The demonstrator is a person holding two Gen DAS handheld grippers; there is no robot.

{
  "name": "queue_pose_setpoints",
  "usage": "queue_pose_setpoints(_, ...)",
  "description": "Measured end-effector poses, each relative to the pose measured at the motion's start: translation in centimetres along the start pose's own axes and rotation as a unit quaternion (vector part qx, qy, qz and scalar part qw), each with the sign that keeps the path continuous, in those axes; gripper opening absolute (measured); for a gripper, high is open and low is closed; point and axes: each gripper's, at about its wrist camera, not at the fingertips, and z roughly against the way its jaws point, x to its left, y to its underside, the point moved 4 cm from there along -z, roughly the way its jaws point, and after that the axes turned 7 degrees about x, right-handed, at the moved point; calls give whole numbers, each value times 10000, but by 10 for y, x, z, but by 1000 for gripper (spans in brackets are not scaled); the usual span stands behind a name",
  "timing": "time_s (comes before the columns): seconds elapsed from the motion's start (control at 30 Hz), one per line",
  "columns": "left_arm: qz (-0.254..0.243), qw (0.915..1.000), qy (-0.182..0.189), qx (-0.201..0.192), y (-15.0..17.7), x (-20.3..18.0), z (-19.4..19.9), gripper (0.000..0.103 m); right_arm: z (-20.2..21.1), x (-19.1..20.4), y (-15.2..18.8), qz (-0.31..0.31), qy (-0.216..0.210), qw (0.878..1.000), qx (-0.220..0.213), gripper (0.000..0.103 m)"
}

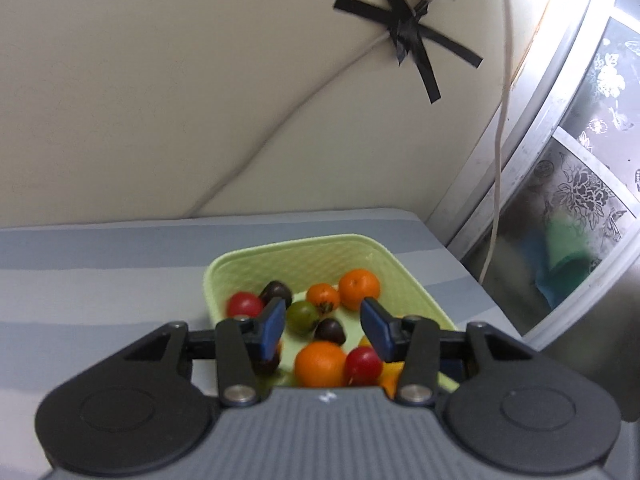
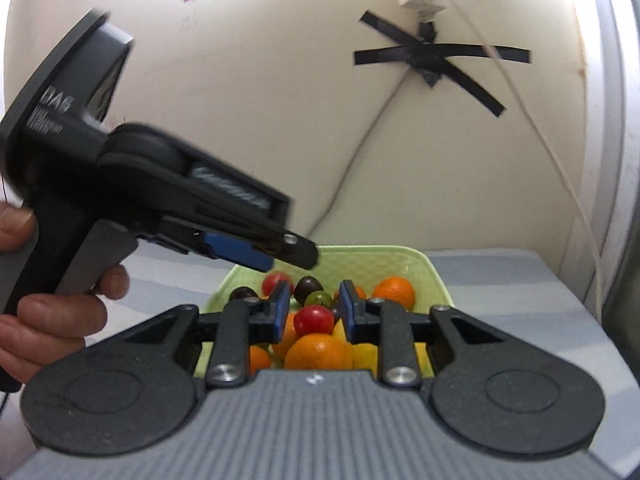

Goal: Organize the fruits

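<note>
Green basket [image 1: 320, 258] on striped bed [image 1: 100, 264] holds mixed fruits (orange, red, green, dark). Left gripper [image 1: 324, 326] spread wide above them, empty; right gripper [image 2: 314, 312] half-spread, also empty.

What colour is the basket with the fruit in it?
Light green. The basket shows best in the left wrist view.
</note>
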Motion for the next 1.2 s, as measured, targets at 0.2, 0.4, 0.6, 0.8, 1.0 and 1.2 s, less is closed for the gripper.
queue_pose_setpoints(0.2,-392,9948,-801,-490,61,-18,72,53,63,7,36,-768,-44,9970,-94,37)
queue_pose_setpoints(0.4,-573,9839,-1547,-693,146,-25,132,81,119,31,89,-1575,109,9874,-125,55)
queue_pose_setpoints(0.6,-458,9749,-2046,-746,205,-30,162,95,148,65,132,-1822,215,9828,222,78)
queue_pose_setpoints(0.8,-373,9713,-2204,-816,237,-34,186,103,169,88,141,-1737,187,9841,325,81)
queue_pose_setpoints(1.0,-353,9666,-2317,-1035,251,-39,209,103,185,97,141,-1726,133,9847,212,83)
queue_pose_setpoints(1.2,-264,9627,-2378,-1263,267,-46,232,103,198,105,147,-1750,22,9843,246,85)
